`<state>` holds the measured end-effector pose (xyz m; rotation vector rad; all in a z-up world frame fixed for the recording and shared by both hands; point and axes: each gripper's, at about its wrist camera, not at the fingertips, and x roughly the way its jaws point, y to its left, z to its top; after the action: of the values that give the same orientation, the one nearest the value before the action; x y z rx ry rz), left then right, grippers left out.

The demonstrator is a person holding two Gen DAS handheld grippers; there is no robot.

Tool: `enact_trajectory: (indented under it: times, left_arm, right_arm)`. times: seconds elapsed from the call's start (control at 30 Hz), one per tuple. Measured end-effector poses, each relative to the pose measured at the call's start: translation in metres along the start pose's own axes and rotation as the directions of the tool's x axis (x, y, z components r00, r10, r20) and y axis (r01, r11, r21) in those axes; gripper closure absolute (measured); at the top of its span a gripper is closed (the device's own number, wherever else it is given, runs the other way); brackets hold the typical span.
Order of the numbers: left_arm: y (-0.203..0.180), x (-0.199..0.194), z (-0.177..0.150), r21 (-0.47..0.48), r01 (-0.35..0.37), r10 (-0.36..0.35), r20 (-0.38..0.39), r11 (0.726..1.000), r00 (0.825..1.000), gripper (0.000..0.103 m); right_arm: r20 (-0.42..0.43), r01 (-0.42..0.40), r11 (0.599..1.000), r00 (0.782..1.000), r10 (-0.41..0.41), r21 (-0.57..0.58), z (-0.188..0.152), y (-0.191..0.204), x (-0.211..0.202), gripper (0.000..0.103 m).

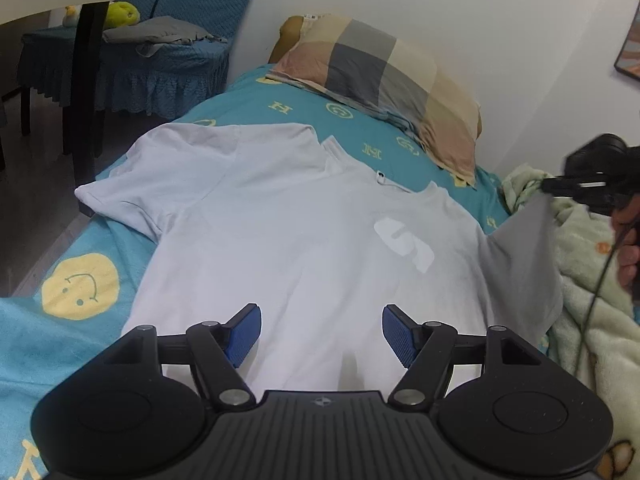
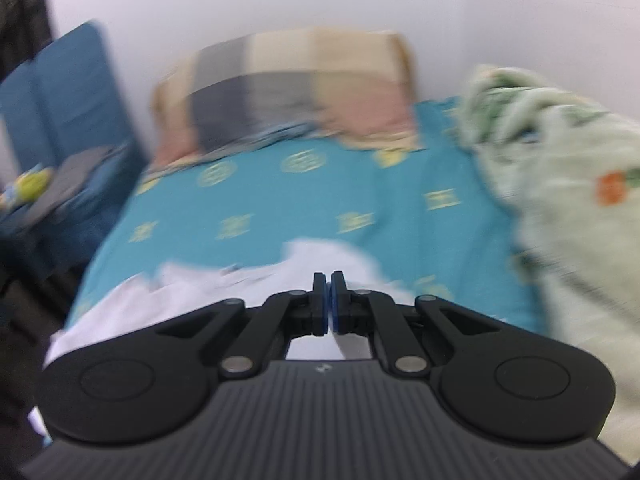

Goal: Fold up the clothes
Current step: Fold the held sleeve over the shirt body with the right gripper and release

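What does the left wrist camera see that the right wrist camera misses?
Only the left wrist view shows the smiley print, the shirt's white logo and the right gripper lifting the white T-shirt by its sleeve. Only the right wrist view shows that gripper's jaws pressed together. Both show the checked pillow and teal bedsheet.

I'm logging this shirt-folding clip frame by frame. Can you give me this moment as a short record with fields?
surface: bed with teal sheet
garment: white T-shirt lying spread, front up, collar toward the checked pillow
left gripper: open, over the shirt's lower part, holding nothing
right gripper: shut on the T-shirt's side edge, that edge raised off the bed
beside shirt: green blanket
fold progress: one side lifted, not yet laid over
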<state>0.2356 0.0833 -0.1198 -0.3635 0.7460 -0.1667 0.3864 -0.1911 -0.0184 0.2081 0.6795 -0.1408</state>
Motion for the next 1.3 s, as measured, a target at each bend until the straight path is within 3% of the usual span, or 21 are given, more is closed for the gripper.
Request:
enact_trajectory:
  times: [0.17,0.23,0.4,0.47,0.53,0.57,0.67,0.87,1.0,1.1,1.13,1.23,1.3]
  left_arm:
    - [0.017,0.001,0.000,-0.041,0.006,-0.006,0.001,0.999,1.000,0.034]
    - [0.022,0.006,-0.002,-0.050,0.017,-0.018,-0.023,0.999,1.000,0.034]
    - [0.022,0.007,-0.004,-0.039,0.040,-0.041,-0.026,0.998,0.999,0.035]
    - [0.020,0.008,-0.005,-0.034,0.045,-0.046,-0.030,0.998,0.998,0.035]
    - [0.019,0.007,-0.006,-0.030,0.047,-0.048,-0.034,0.998,0.998,0.035]
    - [0.018,0.007,-0.007,-0.029,0.047,-0.048,-0.036,0.998,0.998,0.035]
    - [0.016,0.004,-0.007,-0.027,0.044,-0.044,-0.027,0.999,0.999,0.035]
    - [0.010,0.007,-0.010,-0.013,0.042,-0.043,-0.030,0.999,0.999,0.034]
    - [0.011,0.013,-0.011,-0.019,0.045,-0.046,-0.036,0.999,0.998,0.034]
    - [0.012,0.018,-0.011,-0.028,0.050,-0.051,-0.038,0.998,0.998,0.034]
    - [0.012,0.019,-0.011,-0.025,0.048,-0.049,-0.038,0.999,0.998,0.034]
    - [0.012,0.019,-0.012,-0.017,0.043,-0.044,-0.036,0.999,0.998,0.035]
    - [0.013,0.017,-0.011,-0.024,0.046,-0.047,-0.023,0.999,0.999,0.035]
  right_arm:
    - [-0.102,-0.079,0.995,0.992,0.073,-0.060,-0.037,0.063,0.043,0.097]
    - [-0.137,-0.129,0.988,0.984,0.116,-0.085,-0.050,0.073,0.057,0.096]
    - [-0.152,-0.222,0.961,0.968,0.198,-0.162,-0.062,0.073,0.047,0.091]
    - [-0.145,-0.263,0.949,0.960,0.240,-0.174,-0.060,0.063,0.035,0.058]
    - [-0.103,-0.292,0.936,0.956,0.276,-0.199,-0.059,0.052,0.019,0.040]
    - [-0.072,-0.296,0.931,0.955,0.287,-0.215,-0.058,0.044,0.011,0.039]
    - [-0.046,-0.270,0.937,0.963,0.267,-0.223,-0.056,0.018,0.004,0.039]
    - [-0.085,-0.163,0.983,0.984,0.156,-0.084,-0.075,-0.059,0.038,0.039]
    - [-0.067,-0.284,0.959,0.956,0.284,0.013,-0.093,-0.087,0.049,0.039]
    - [-0.036,-0.354,0.935,0.935,0.353,-0.016,-0.105,-0.078,0.046,0.038]
    - [-0.040,-0.348,0.936,0.937,0.346,-0.050,-0.107,-0.070,0.043,0.041]
    - [-0.056,-0.322,0.939,0.947,0.318,-0.123,-0.113,-0.047,0.035,0.094]
    - [-0.029,-0.342,0.933,0.940,0.341,-0.108,-0.114,-0.039,0.020,0.095]
